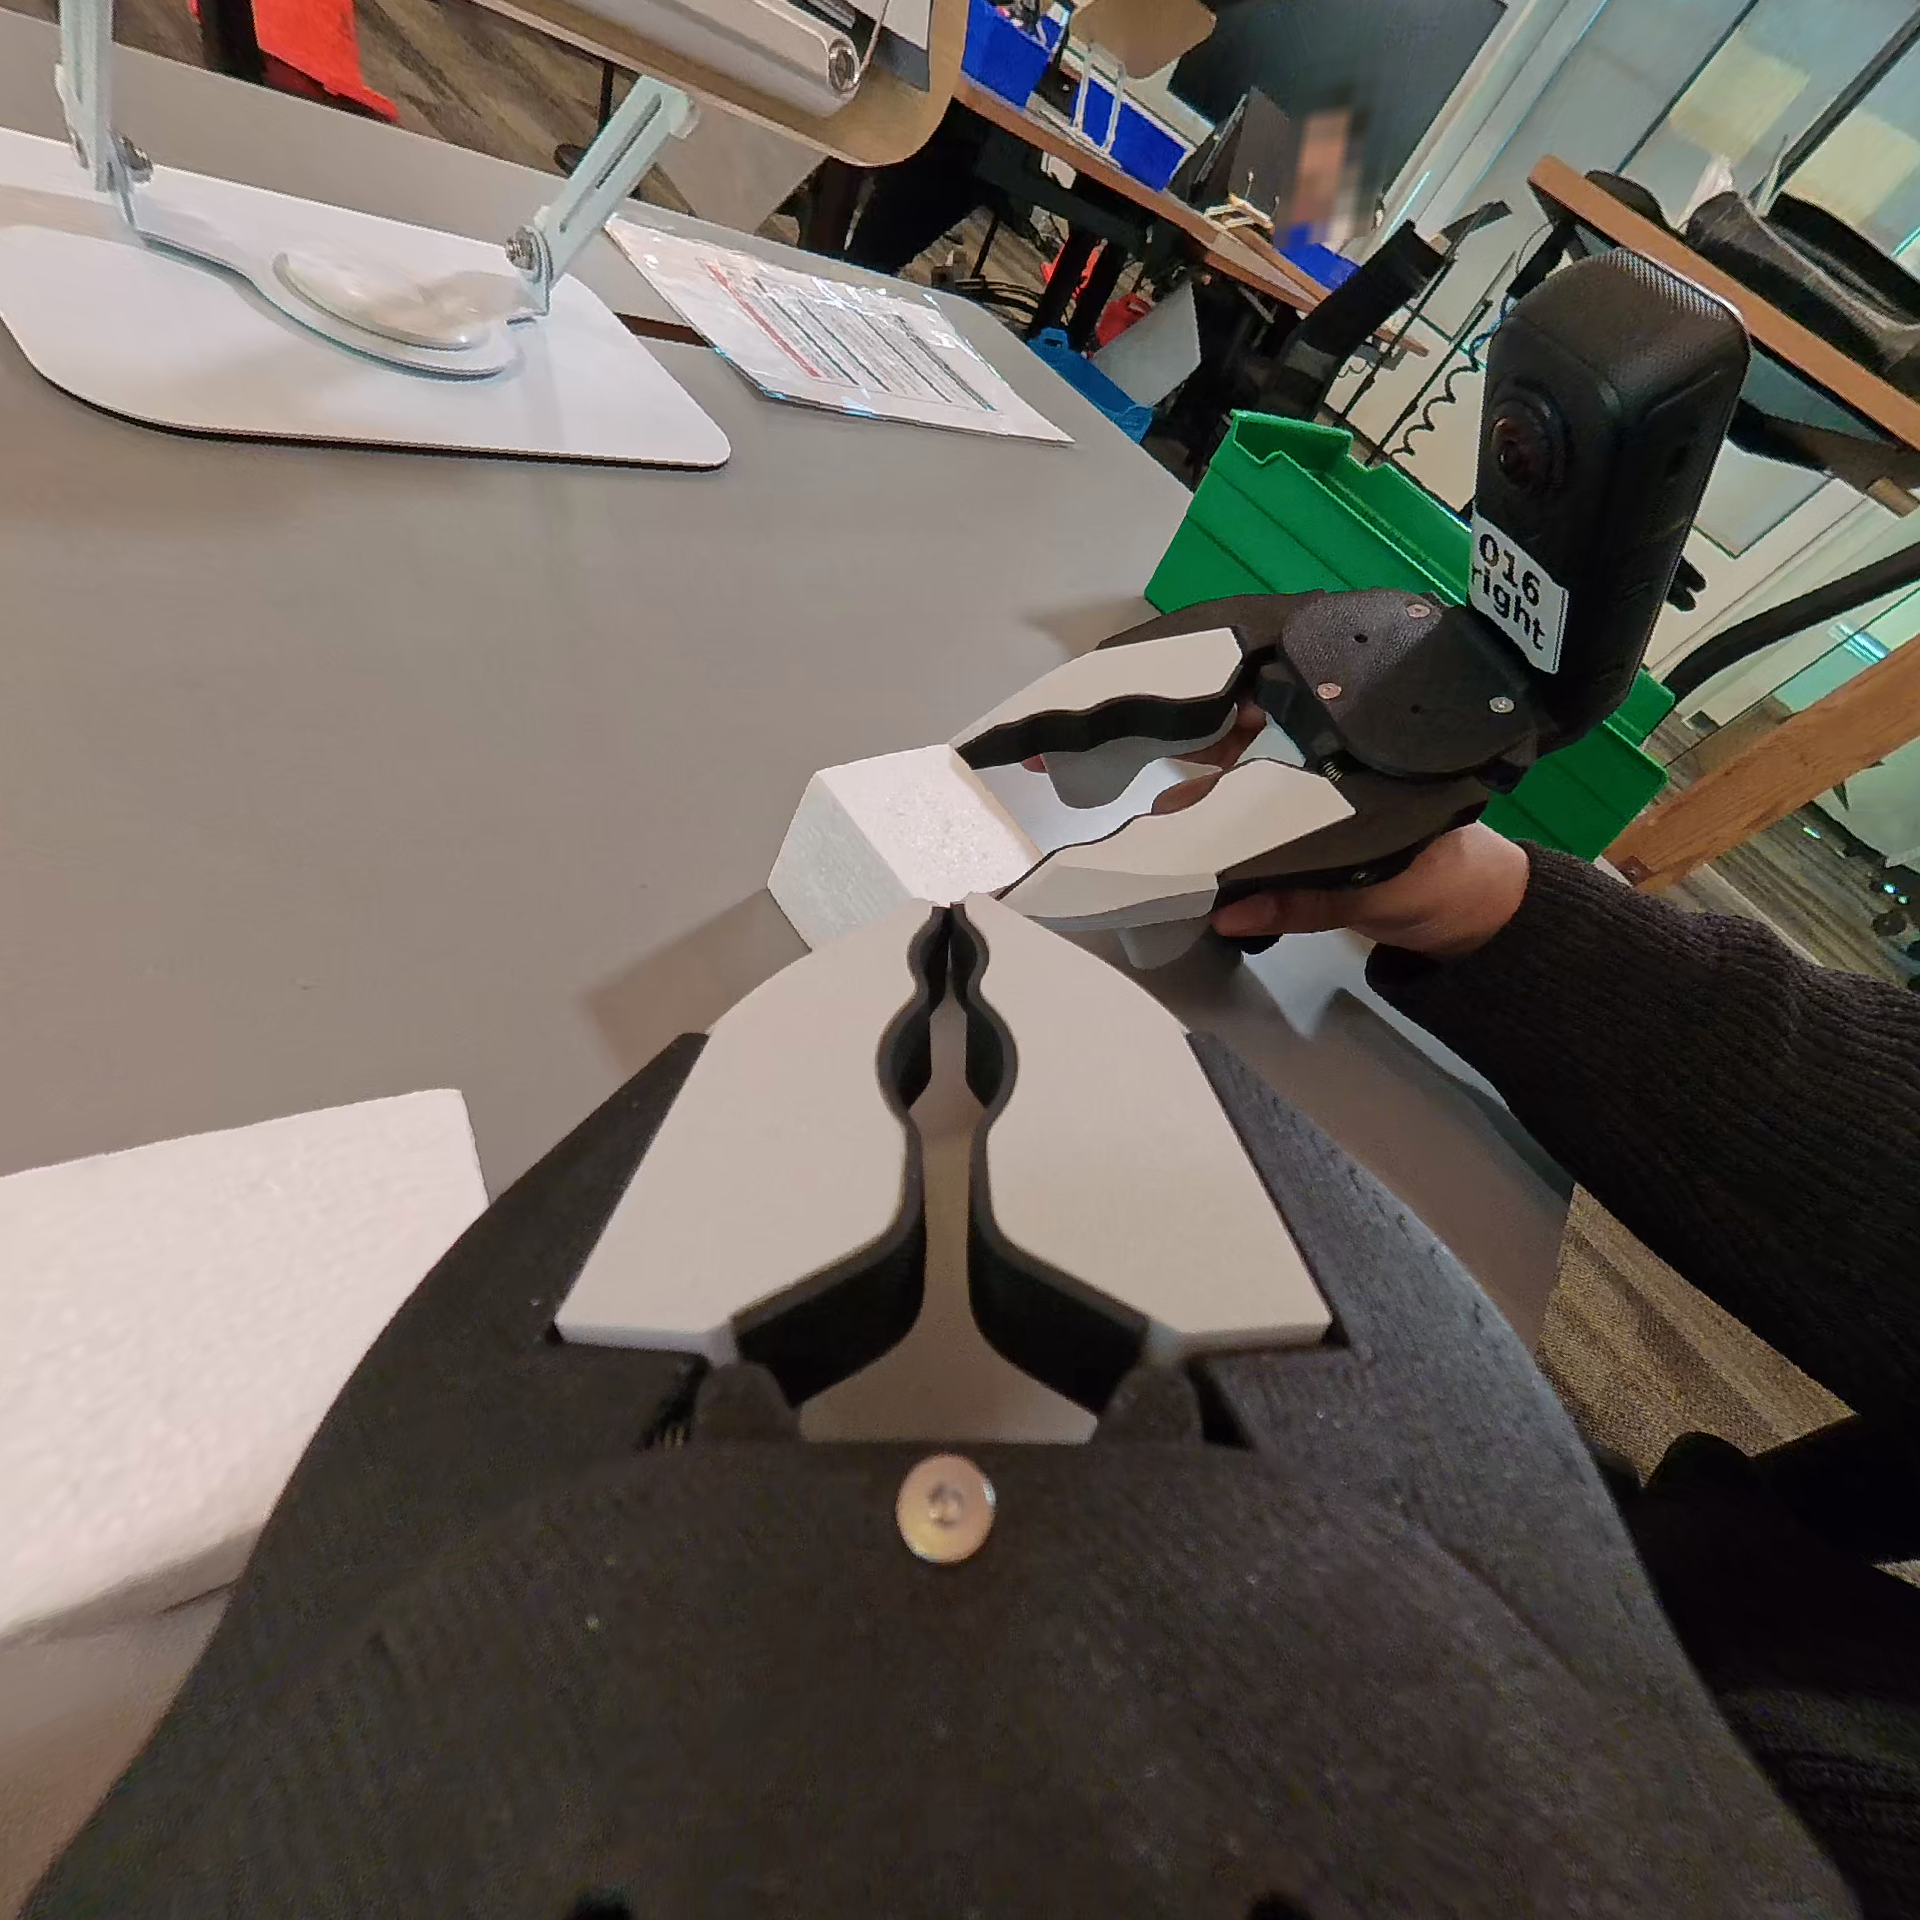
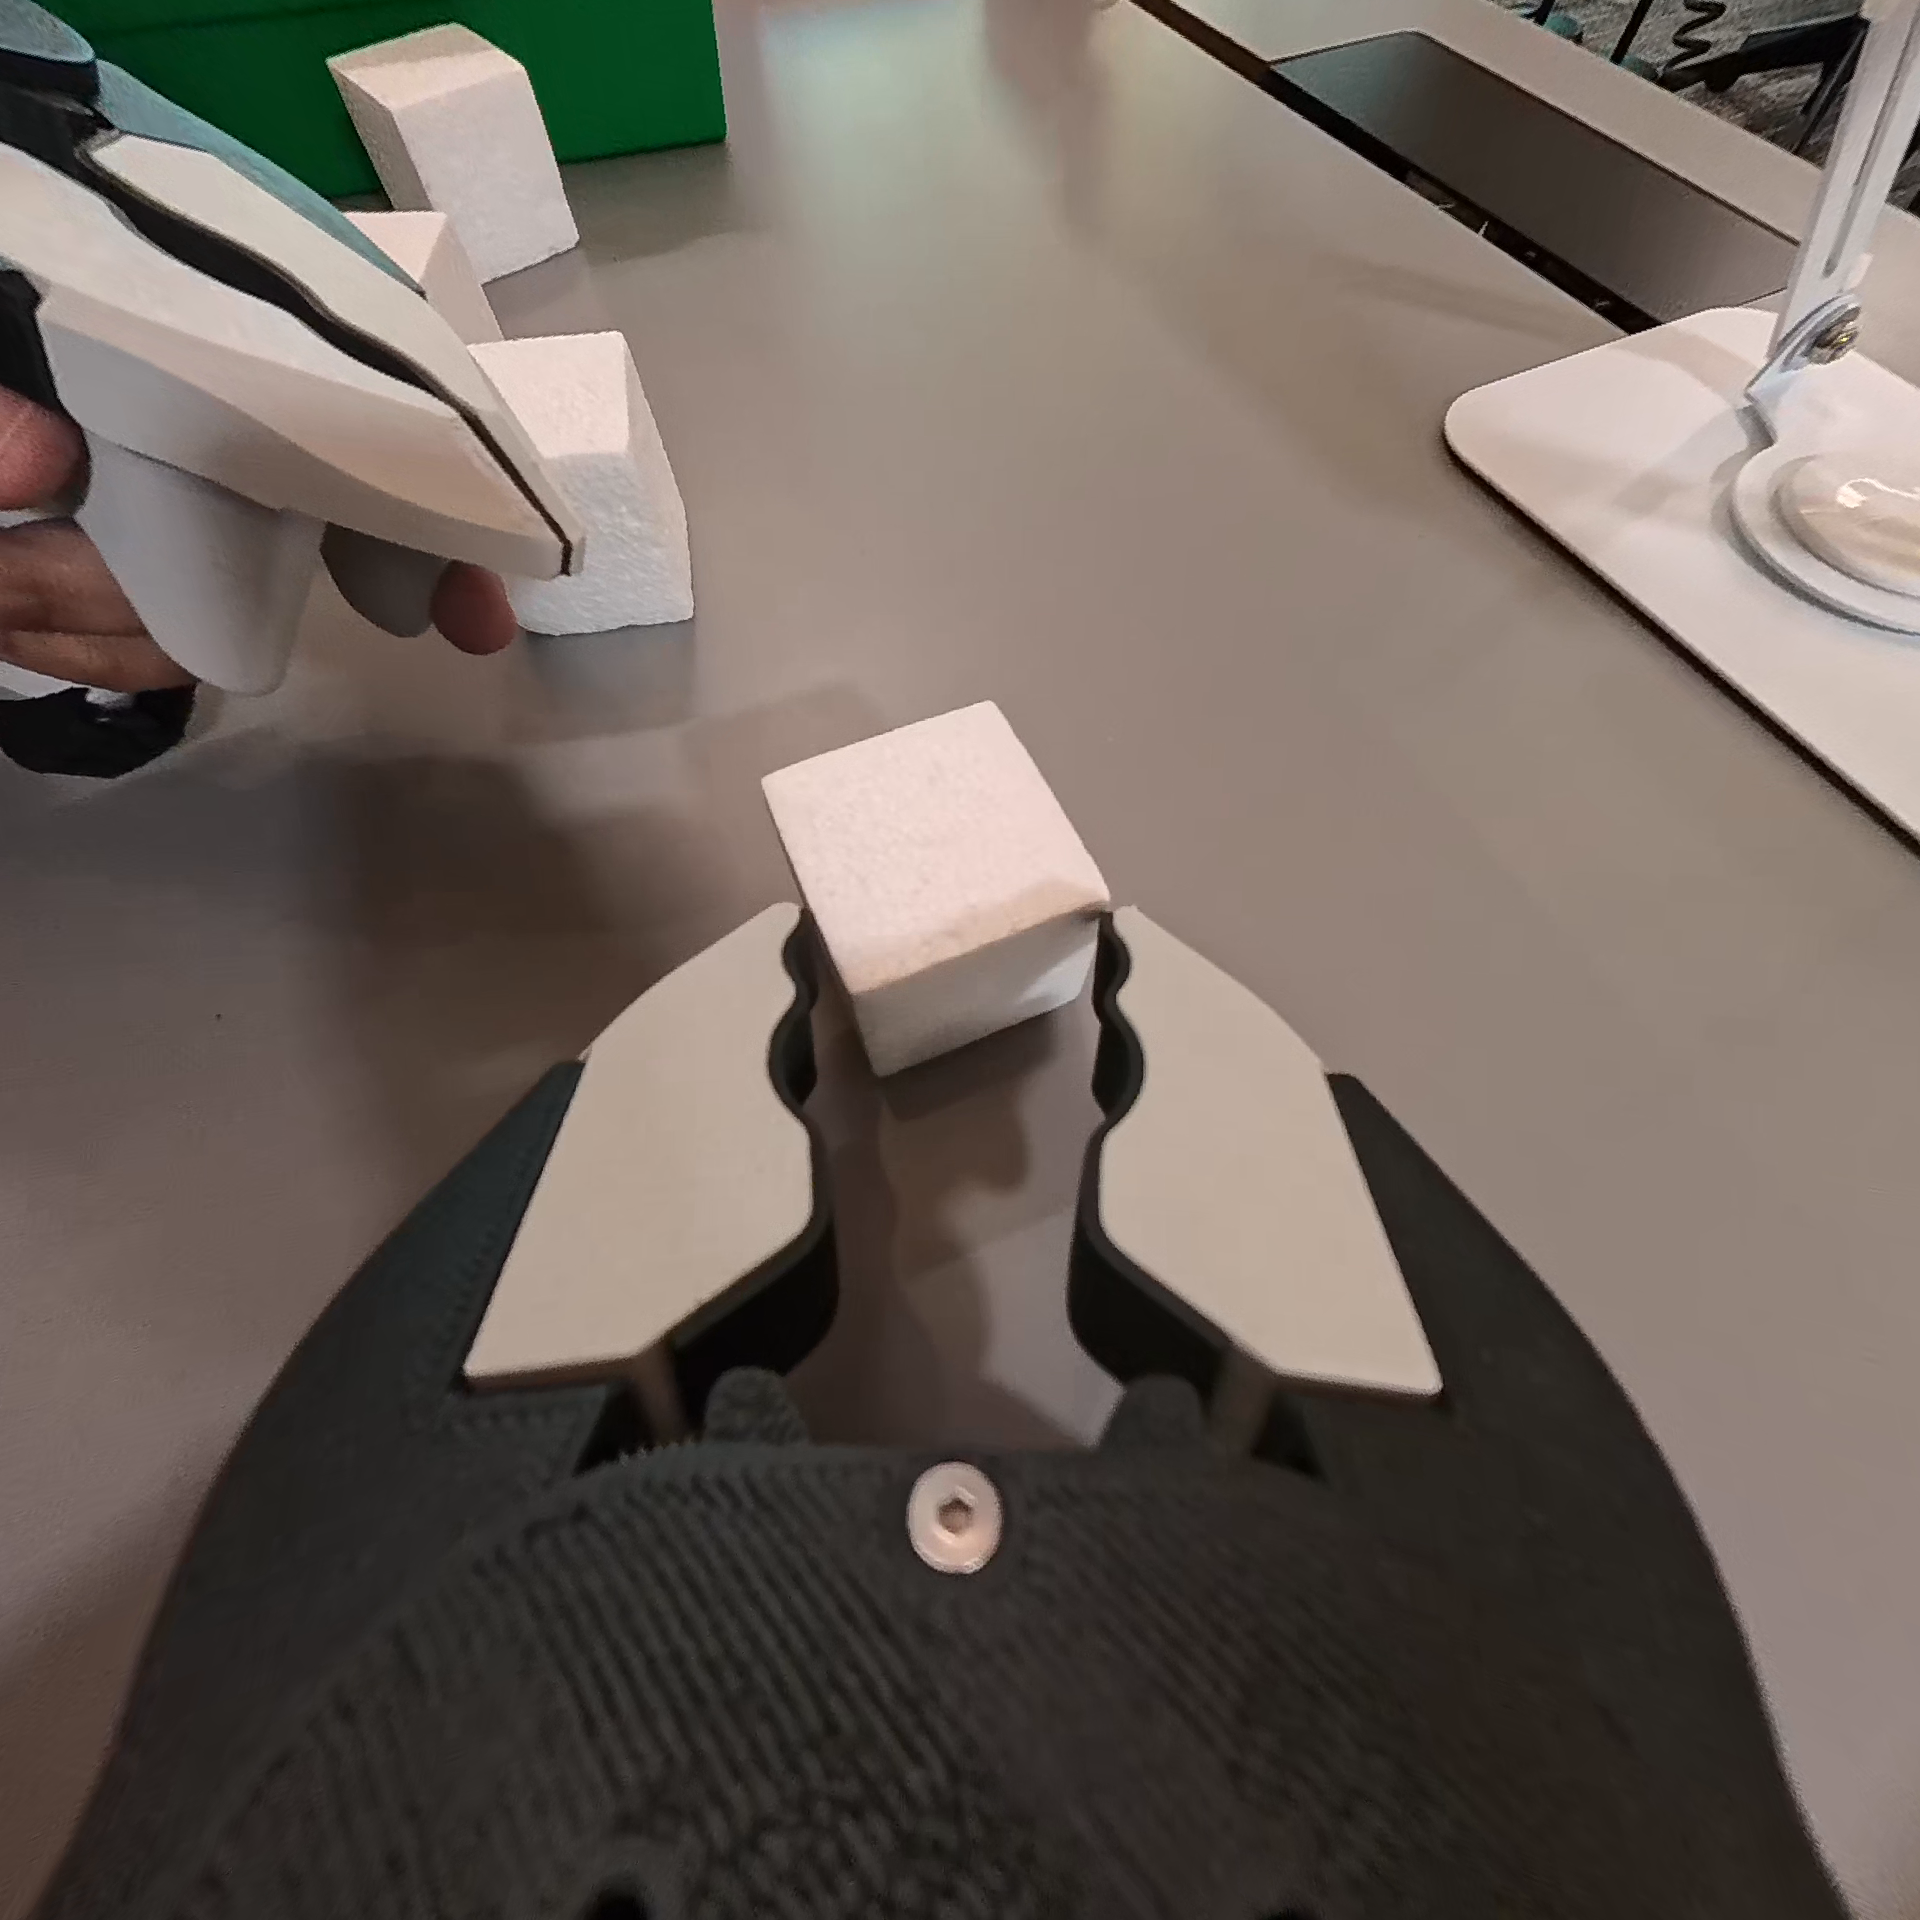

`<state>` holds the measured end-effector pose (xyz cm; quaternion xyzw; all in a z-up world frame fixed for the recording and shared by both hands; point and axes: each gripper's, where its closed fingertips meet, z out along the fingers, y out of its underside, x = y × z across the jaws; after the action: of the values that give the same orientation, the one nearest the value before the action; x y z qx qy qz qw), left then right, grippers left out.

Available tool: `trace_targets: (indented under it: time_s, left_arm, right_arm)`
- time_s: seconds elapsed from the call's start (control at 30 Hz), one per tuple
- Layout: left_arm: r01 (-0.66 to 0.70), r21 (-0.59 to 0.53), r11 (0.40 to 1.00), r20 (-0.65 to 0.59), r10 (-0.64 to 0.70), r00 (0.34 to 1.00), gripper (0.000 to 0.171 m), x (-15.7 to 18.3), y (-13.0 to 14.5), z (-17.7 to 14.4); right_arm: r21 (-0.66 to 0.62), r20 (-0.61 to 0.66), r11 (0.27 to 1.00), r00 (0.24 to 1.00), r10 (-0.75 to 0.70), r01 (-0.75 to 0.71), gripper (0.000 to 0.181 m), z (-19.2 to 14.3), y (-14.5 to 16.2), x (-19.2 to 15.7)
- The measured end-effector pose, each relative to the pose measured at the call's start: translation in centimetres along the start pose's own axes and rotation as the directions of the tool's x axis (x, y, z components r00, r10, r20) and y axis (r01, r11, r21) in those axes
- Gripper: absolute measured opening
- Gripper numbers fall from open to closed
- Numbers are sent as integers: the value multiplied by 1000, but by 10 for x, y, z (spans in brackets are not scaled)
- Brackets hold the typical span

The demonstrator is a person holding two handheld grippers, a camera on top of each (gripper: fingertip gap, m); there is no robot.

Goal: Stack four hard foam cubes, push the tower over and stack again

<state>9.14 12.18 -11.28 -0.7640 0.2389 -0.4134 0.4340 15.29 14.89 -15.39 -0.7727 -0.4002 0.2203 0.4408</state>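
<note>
The right gripper (image 2: 951,914) is hovering low over the grey tabletop (image 2: 1039,468) with its fingers (image 2: 686,1122) spread apart, their tips sitting on either side of a small white foam cube (image 2: 935,883); whether they are touching it cannot be told. The cube is resting on the tabletop, and the left wrist view is showing it (image 1: 894,831) at the right gripper's (image 1: 982,821) tips.

The left gripper (image 1: 951,914) is pointing toward that cube with its fingers (image 1: 790,1143) pressed together and holding nothing. In the right wrist view it (image 2: 561,551) is appearing at the upper left, with a hand (image 2: 62,592) on its handle.

Four foam blocks are showing in the right wrist view: the cube, a wedge-topped block (image 2: 603,488) just behind the left gripper's tip, a partly hidden one (image 2: 436,260) and a taller one (image 2: 457,135) near a green bin (image 2: 312,73). A large foam block (image 1: 208,1330) is lying beside the left gripper. One white stand base (image 2: 1621,540) is sitting to the right, and one laminated sheet (image 1: 831,332) is lying beyond it.
</note>
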Motion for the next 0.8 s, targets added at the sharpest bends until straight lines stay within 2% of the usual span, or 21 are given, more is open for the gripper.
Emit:
trace_targets:
  time_s: [0.33,0.57,0.67,0.8]
  left_arm:
    - [-1,-2,1000,-1,1,1000,1,0,0,1]
    - [-26,1,1000,-11,26,1000,1,2,-2,0]
    - [-83,13,996,-57,84,995,2,4,-7,-4]
    - [-33,151,988,-203,63,977,1,12,-40,-29]
  right_arm:
    - [1,4,1000,1000,-3,3,52,0,0,-1]
    - [32,40,999,999,8,-10,63,-4,-3,-3]
    - [47,46,999,999,7,-9,68,-6,-4,-2]
    - [115,35,993,999,4,-8,64,-15,-16,0]
